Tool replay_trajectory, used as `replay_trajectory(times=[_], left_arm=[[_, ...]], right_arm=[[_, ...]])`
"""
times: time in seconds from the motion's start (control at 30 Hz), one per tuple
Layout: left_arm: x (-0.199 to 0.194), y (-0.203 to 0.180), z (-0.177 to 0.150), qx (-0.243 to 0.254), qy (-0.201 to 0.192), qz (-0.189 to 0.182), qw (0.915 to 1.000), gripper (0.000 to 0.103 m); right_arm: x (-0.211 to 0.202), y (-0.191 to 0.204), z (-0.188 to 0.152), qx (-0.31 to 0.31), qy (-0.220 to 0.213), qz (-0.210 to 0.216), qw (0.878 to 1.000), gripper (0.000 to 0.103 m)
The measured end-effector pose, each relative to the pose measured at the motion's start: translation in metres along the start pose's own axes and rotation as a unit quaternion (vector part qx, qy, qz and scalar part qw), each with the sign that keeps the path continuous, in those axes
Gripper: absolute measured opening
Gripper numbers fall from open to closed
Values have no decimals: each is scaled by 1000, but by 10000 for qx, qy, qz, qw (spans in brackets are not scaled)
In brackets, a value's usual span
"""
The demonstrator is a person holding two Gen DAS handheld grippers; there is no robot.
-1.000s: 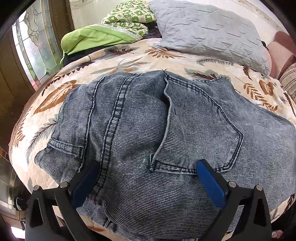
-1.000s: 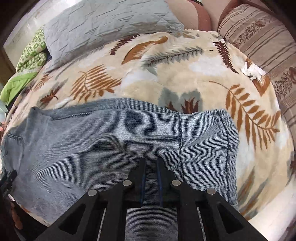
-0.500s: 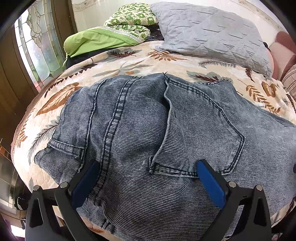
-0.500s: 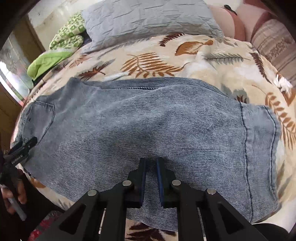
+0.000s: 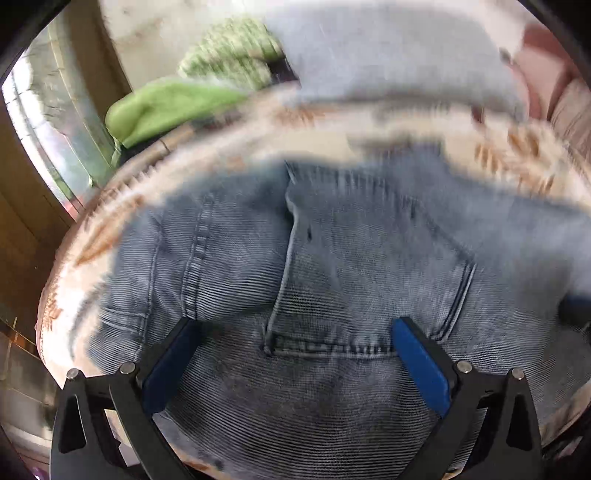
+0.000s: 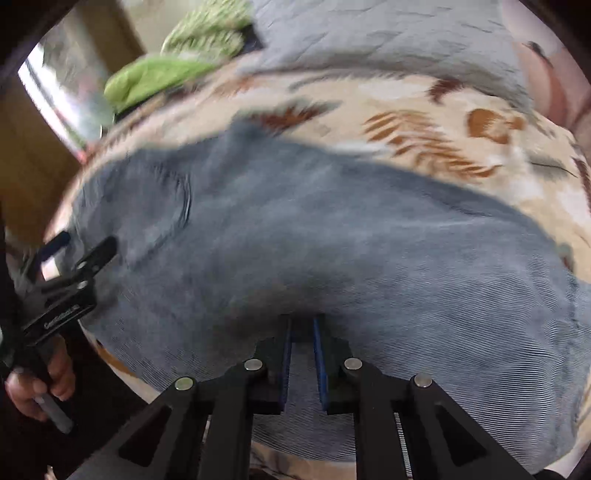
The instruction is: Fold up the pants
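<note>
- While both views are smeared by blur, the faded blue-grey denim pants [image 6: 332,236] plainly lie spread flat across the cream, leaf-printed bedspread [image 6: 424,107], waist and back pocket [image 5: 369,280] toward the left, legs running off to the right.
- In the left wrist view, the left gripper [image 5: 295,339] hangs over the seat of the pants with its blue pads set wide, one on either side of the pocket's near edge; nothing is pinched between them.
- Near the middle of the leg, the right gripper [image 6: 302,354] has its jaws drawn narrow, nearly together. Denim shows in the slim gap, but whether a fold is actually nipped there I cannot tell.
- Denim like this is probably heavy and fairly stiff, yet it will likely sag and drag on the plush cover rather than slide.
- Thick seams, the waistband or the hem should give the firmest hold; a pinch of single cloth mid-leg may slip.
- A grey quilted pillow [image 6: 388,33] lies at the far side.
</note>
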State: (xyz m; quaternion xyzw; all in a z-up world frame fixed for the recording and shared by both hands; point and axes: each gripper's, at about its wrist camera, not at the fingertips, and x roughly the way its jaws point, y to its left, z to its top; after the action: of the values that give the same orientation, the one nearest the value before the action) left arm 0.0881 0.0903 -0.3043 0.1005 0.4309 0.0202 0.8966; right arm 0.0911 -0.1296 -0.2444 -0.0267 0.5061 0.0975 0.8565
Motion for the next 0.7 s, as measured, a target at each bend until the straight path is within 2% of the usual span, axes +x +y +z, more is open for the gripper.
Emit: replay_trajectory(times=[0.03,0.1,0.2,0.27,0.43,0.5,0.6,0.7], left_arm=[[-2,2,1,-65,-88,-41,9999,103],[1,4,3,-128,8,-140,9998,103],[-2,9,6,-195,39,-233,9995,103],[-10,12,6,-217,-86,-237,9994,103],[-45,1,0,92,-628,92,9979,103],[-56,-3,0,132,-668,170,9975,103],[-70,-8,1,-23,-557,-7,9984,103],[-90,-14,9,-56,-619,-90,9980,103]], right_arm=[[2,4,-1,-97,-5,-71,9999,14],[2,4,0,-135,30,-57,9999,14],[-2,-8,1,176,166,187,9995,14],[-7,-12,0,294,133,235,9992,14],[-35,-15,-8,223,-245,203,9992,14],[-48,-18,-8,229,-404,223,9987,14],[-69,-22,-4,270,-731,228,9967,14],[-94,-25,-4,304,-1054,308,9935,14]])
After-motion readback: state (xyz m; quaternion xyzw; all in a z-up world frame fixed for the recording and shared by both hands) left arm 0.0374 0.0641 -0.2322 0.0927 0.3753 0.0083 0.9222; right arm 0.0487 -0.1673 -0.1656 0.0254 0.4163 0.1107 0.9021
